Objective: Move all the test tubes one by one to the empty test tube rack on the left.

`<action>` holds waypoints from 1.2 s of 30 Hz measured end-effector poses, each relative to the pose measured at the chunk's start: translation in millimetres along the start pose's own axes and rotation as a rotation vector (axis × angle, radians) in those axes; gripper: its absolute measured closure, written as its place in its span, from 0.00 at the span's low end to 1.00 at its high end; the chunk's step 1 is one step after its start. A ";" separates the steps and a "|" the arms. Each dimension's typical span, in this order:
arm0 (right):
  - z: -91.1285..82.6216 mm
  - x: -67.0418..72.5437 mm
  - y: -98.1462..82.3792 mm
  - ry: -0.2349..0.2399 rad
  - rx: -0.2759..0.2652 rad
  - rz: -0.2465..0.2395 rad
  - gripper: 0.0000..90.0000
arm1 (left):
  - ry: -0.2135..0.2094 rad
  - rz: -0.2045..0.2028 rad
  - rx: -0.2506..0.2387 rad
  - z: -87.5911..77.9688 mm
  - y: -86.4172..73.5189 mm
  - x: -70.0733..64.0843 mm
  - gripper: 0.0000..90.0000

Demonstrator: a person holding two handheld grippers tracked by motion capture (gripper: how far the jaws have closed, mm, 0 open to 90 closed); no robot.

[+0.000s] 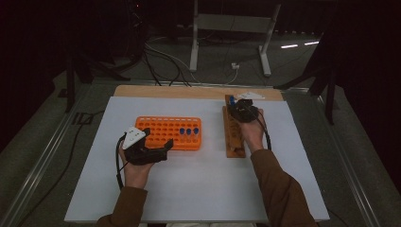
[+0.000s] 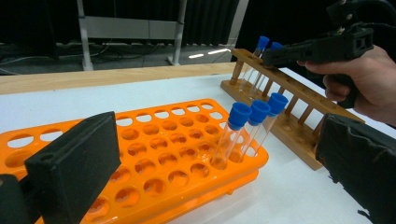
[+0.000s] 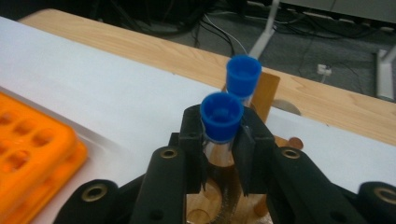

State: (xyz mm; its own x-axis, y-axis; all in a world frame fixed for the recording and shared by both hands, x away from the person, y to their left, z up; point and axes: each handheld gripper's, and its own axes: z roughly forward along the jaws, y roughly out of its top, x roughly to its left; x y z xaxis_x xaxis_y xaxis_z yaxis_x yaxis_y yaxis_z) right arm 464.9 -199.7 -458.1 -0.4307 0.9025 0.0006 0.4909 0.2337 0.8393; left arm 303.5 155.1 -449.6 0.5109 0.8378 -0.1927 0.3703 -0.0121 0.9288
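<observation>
Right gripper view | my right tool (image 3: 223, 154) pinches a blue-capped tube (image 3: 221, 122) in the wooden rack (image 3: 265, 91) | my left tool (image 2: 210, 163) spread beside the orange rack (image 2: 154, 154)

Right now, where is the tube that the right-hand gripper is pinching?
The tube stands in the wooden rack at its far end, right of the orange rack, with another blue-capped tube just behind.

A wooden table (image 1: 189, 91) carries a white sheet (image 1: 198, 175) (only the far edge stays bare). Directly on the sheet stand two things — an orange tube rack (image 1: 161, 130) and, well apart, a wooden rack (image 1: 232, 137).
</observation>
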 end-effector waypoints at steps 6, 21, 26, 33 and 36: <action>2.0 0.4 -0.9 -0.019 0.005 -0.001 0.85 | -0.002 -0.004 0.000 -0.4 -0.4 1.0 0.01; -10.9 -0.7 4.7 -0.014 -0.032 0.015 0.86 | -0.004 0.003 0.009 1.9 -1.7 -0.7 0.01; -17.2 -1.3 8.8 -0.016 -0.052 0.012 0.86 | -0.001 0.006 0.012 1.9 -2.1 -0.3 0.01; -27.4 -3.0 15.7 -0.015 -0.081 0.011 0.86 | -0.002 0.009 0.014 2.4 -2.4 -0.9 0.01; -31.6 -2.3 19.2 -0.014 -0.093 0.006 0.86 | -0.001 0.011 0.017 3.2 -3.5 -1.0 0.01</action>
State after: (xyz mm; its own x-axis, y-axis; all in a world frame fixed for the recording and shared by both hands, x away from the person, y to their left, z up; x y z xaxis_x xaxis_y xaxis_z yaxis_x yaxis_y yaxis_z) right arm 451.4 -208.6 -424.9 -0.4165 0.9091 -0.0011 0.4205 0.1937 0.8864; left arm 304.2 152.6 -453.6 0.5158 0.8371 -0.1825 0.3773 -0.0307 0.9256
